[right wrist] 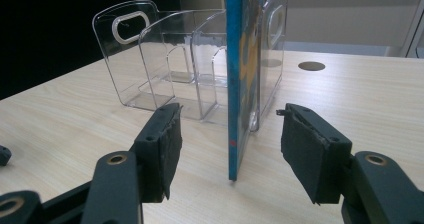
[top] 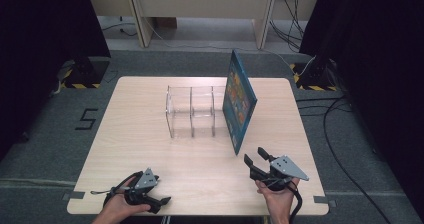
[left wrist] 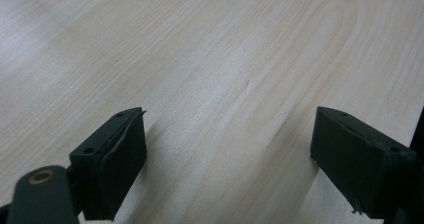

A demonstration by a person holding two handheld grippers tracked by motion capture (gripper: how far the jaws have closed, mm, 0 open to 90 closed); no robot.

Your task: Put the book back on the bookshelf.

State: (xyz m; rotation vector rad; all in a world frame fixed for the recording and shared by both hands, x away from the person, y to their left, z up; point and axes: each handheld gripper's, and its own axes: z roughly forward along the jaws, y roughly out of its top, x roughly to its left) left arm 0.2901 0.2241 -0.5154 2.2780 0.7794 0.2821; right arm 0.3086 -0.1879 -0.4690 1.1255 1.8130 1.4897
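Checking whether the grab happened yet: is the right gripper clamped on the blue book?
No: the right gripper has its jaws open on either side of the blue book, pads clear of its covers.

On my rig, each gripper, left (top: 159, 202) and right (top: 256, 162), has two black jaws, brass-ringed pivot holes and a grey three-cornered top plate. Black cables trail from both. Pads (right wrist: 304, 149) are dark, screw-fixed.

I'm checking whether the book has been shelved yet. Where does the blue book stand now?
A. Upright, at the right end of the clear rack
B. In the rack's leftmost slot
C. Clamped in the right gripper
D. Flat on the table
A: the blue book stands on edge at the right end of the clear rack, and the right gripper is open with its pads clear of the book.
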